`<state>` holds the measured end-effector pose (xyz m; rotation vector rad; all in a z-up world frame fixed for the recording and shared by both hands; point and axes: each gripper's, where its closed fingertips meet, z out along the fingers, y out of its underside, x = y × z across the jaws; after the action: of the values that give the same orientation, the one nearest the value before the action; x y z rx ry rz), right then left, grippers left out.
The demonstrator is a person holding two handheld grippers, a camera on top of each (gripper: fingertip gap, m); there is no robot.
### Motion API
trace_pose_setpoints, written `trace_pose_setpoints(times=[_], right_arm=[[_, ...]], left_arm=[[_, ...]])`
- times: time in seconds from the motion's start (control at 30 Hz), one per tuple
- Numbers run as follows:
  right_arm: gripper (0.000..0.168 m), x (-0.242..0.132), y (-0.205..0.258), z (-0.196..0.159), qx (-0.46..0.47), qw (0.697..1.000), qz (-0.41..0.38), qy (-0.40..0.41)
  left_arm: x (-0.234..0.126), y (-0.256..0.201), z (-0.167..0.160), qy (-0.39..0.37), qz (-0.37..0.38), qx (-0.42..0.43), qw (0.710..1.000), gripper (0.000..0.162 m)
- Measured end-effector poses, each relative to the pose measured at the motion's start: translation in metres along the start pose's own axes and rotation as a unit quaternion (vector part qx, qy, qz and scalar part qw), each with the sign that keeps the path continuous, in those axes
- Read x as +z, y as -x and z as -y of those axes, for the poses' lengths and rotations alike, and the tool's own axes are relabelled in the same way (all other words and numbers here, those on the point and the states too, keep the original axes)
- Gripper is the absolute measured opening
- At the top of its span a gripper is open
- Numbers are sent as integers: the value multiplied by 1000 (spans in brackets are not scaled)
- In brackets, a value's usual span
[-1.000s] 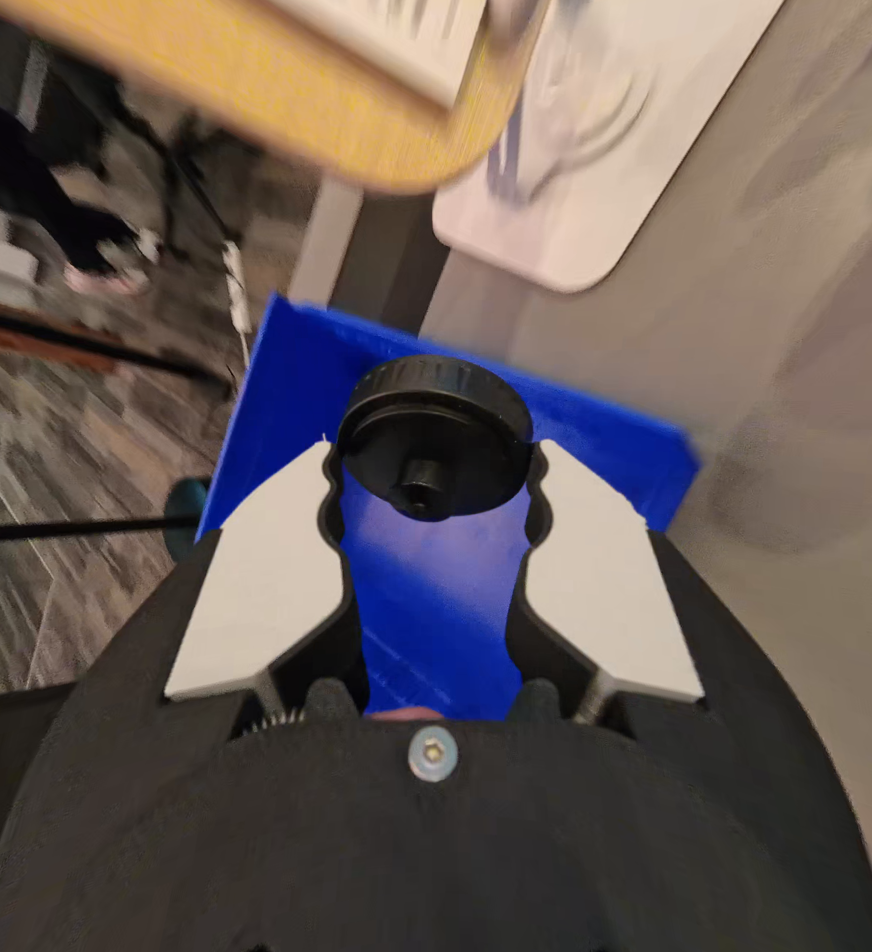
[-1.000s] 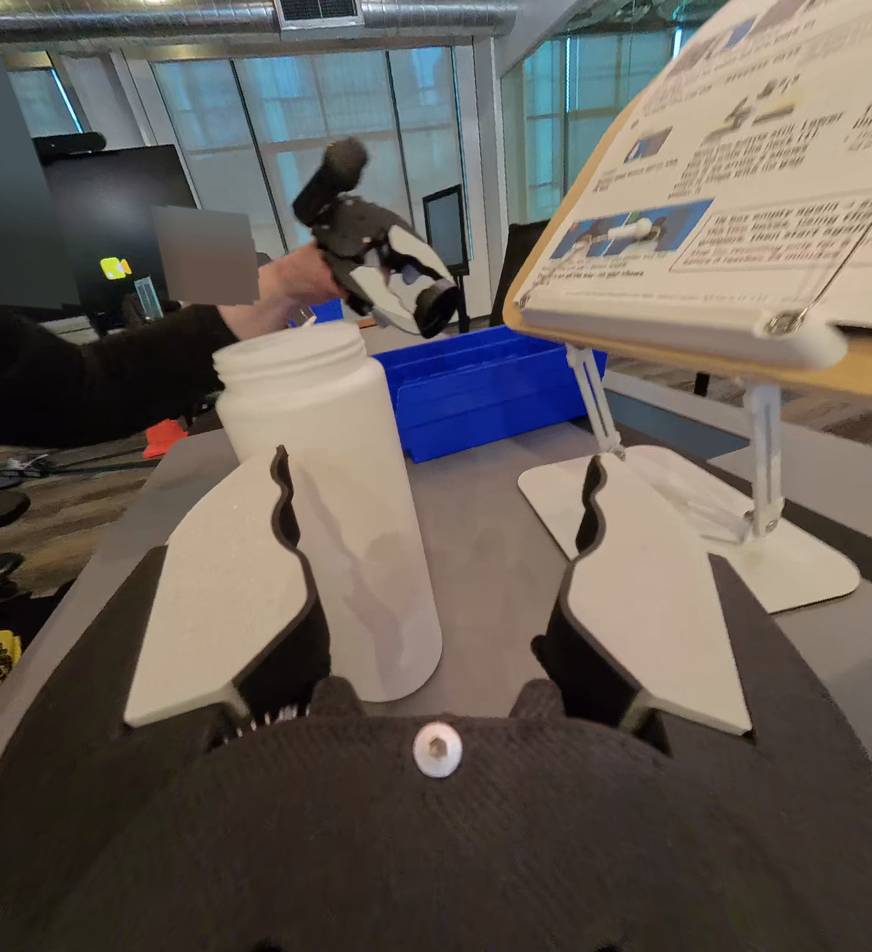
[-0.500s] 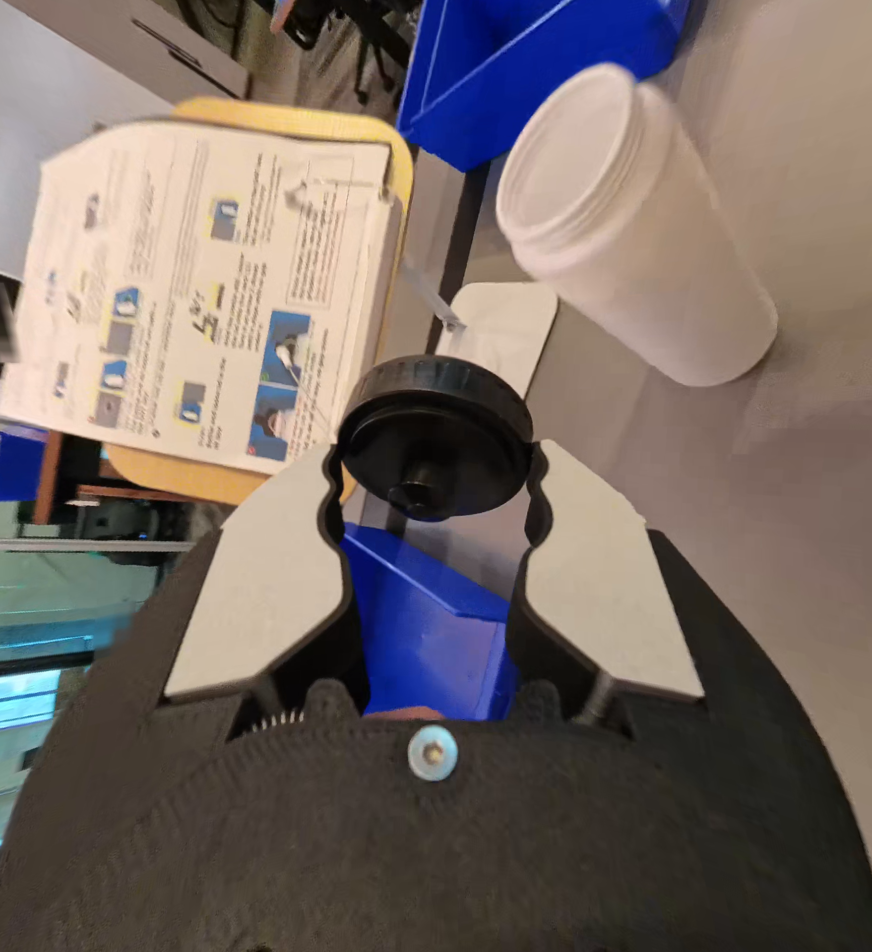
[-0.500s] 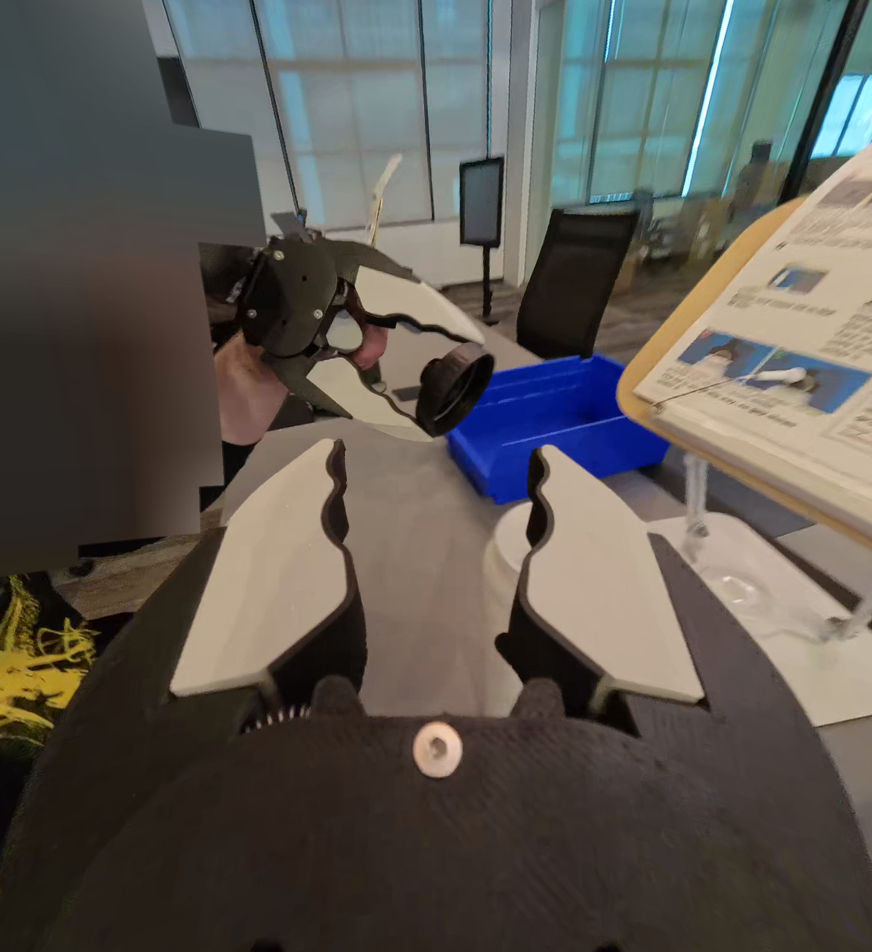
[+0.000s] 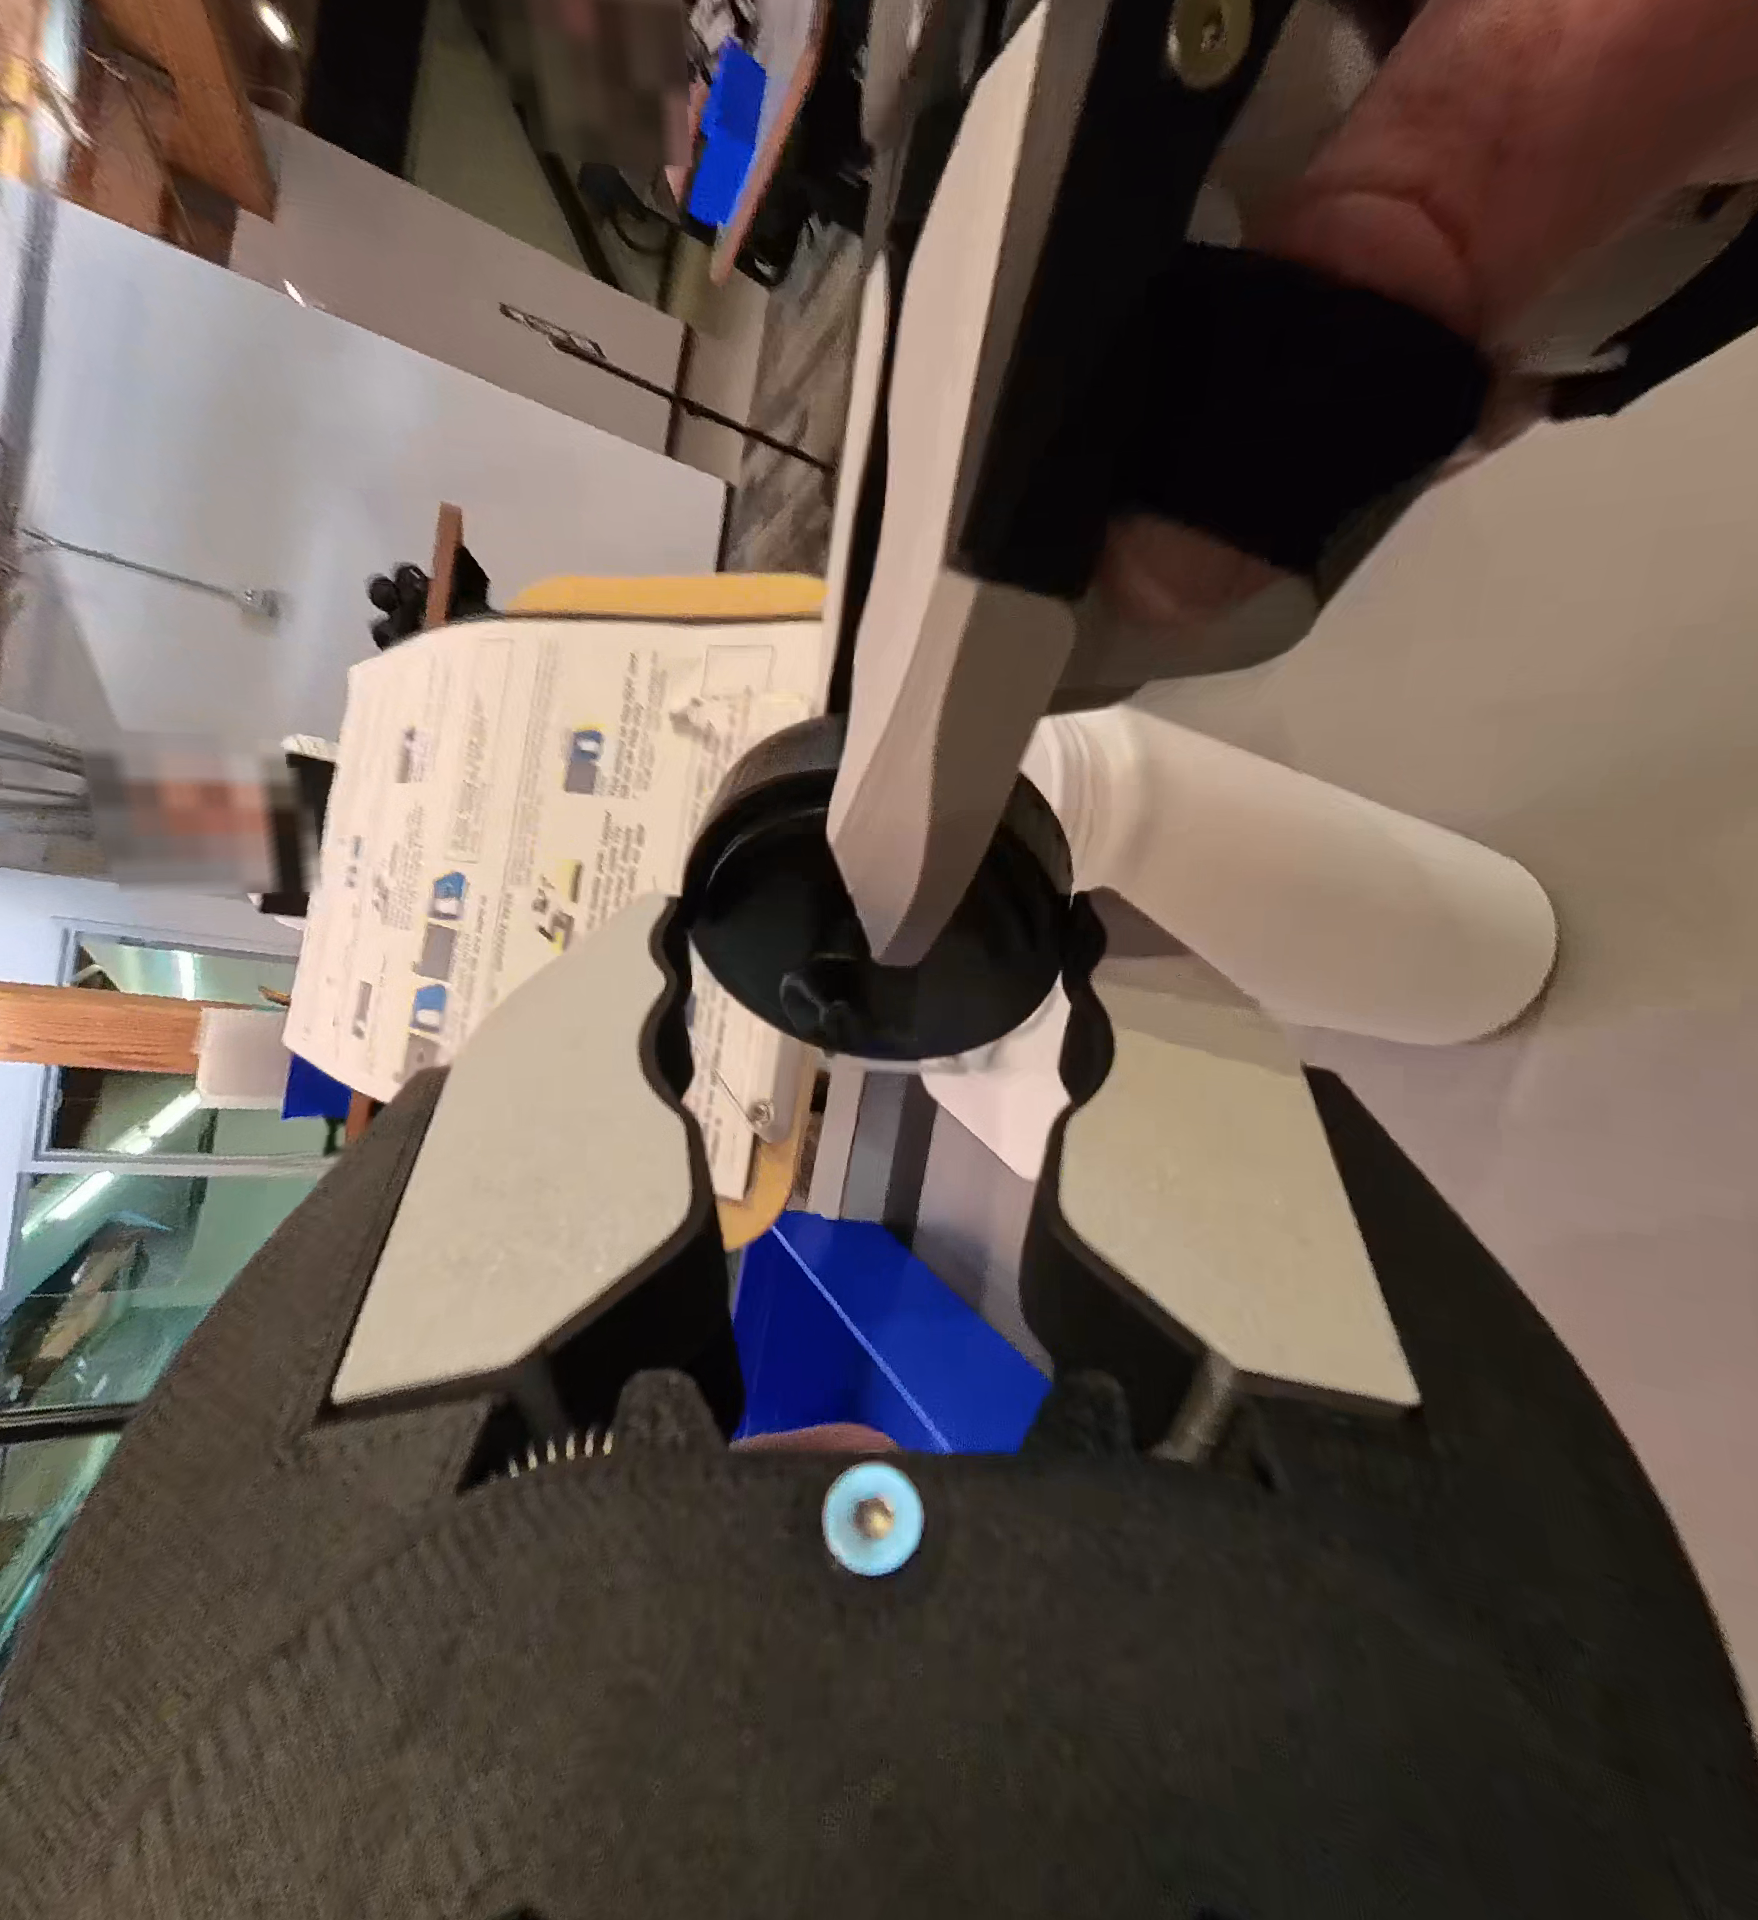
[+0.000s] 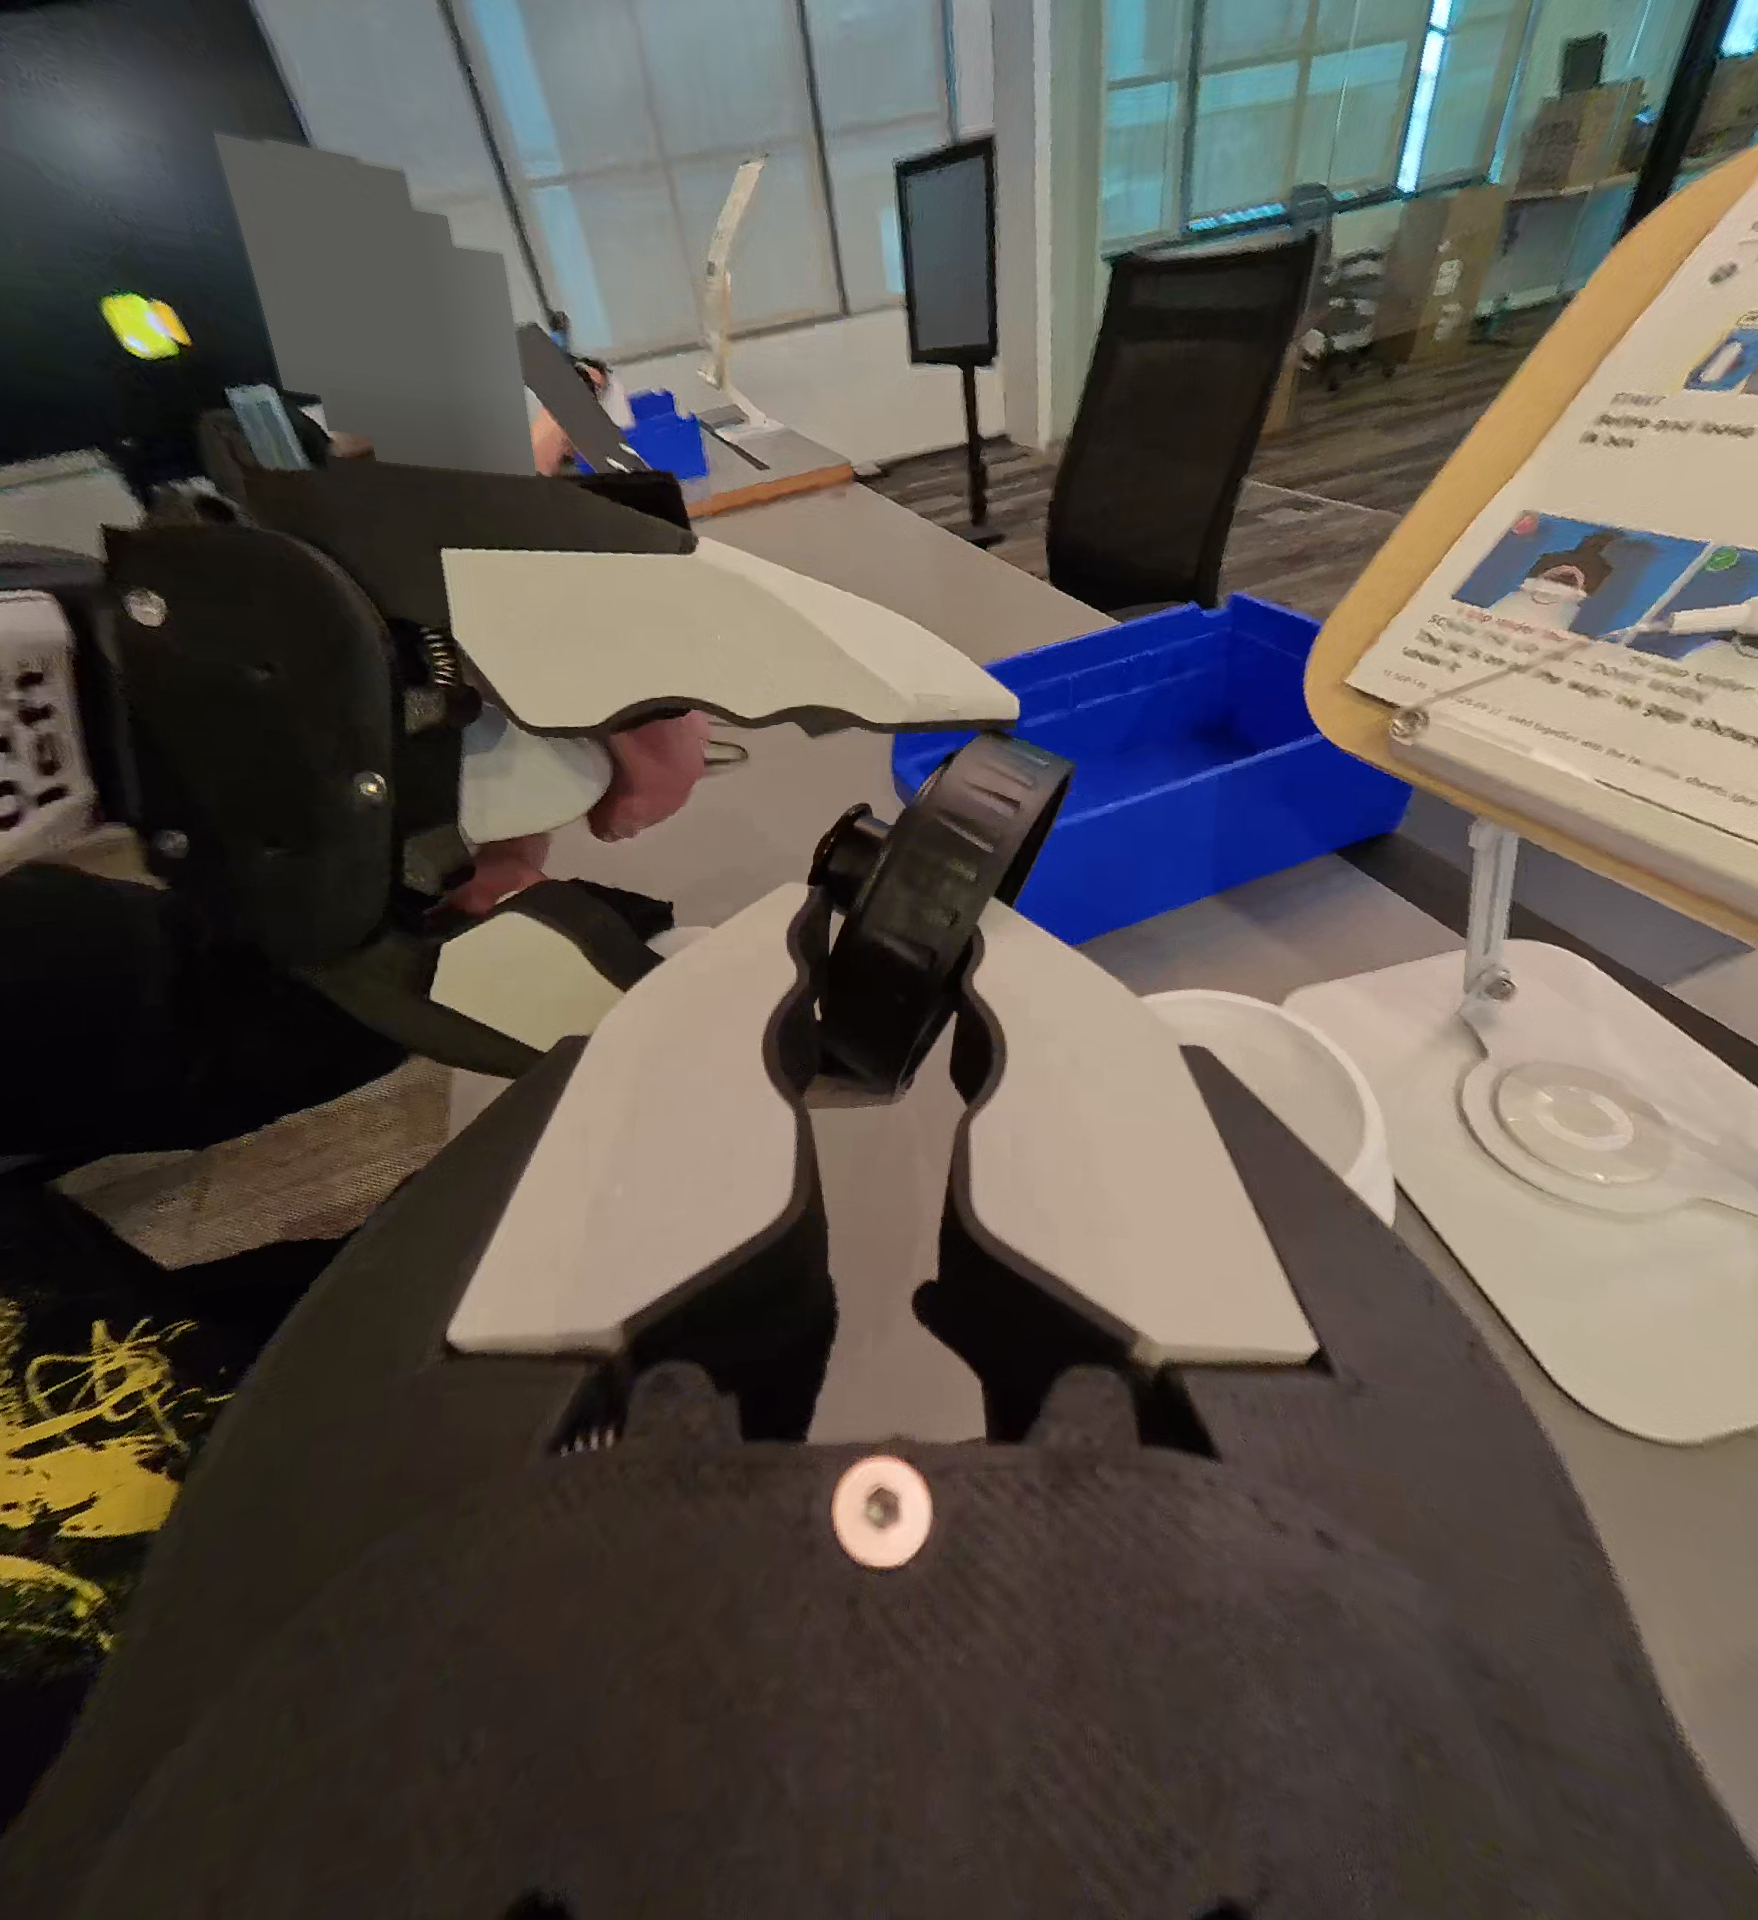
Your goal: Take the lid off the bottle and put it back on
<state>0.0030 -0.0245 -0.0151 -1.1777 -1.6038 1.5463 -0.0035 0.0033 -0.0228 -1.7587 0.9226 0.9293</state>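
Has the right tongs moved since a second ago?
Yes. The right tongs have risen off the table, away from the bottle, toward the left tongs, and now grip the black lid near the blue bin.

Each claw has a matte black, coarse-textured body that fans out wide toward the camera, like a printed shell with fine layer lines. On the left claw (image 5: 875, 956) two pale grey finger plates (image 5: 532, 1195) sit on black backing with wavy, scalloped inner edges; a pale blue washer with a small bolt (image 5: 872, 1512) sits below them on the centre line, and a coil spring (image 5: 553, 1446) shows just left of that washer. The right claw (image 6: 880, 1023) is built alike, with a silver hex-socket screw (image 6: 881, 1511) in the same place. In the right wrist view, a white tag with black characters (image 6: 7, 727) is fixed on the left claw's rear, and a black sleeve (image 6: 75, 997) lies just below that tag.
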Motion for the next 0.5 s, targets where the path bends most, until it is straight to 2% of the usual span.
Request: trace_pose_setpoints(times=[0.03,0.13,0.23,0.33,0.5], right_arm=[[21,-4,2,4,9,1000,19,-13],[20,-17,9,18,62,991,103,-65],[20,-33,18,29,129,959,218,-125],[20,-41,22,30,178,924,299,-157],[20,-46,32,28,219,878,385,-184]], left_arm=[[-3,3,4,-15,8,-2,1000,68],[-15,12,15,-68,2,-42,997,81],[-24,21,24,-143,-30,-129,981,94],[-25,19,32,-204,-60,-169,962,94],[-22,0,48,-254,-116,-180,943,91]])
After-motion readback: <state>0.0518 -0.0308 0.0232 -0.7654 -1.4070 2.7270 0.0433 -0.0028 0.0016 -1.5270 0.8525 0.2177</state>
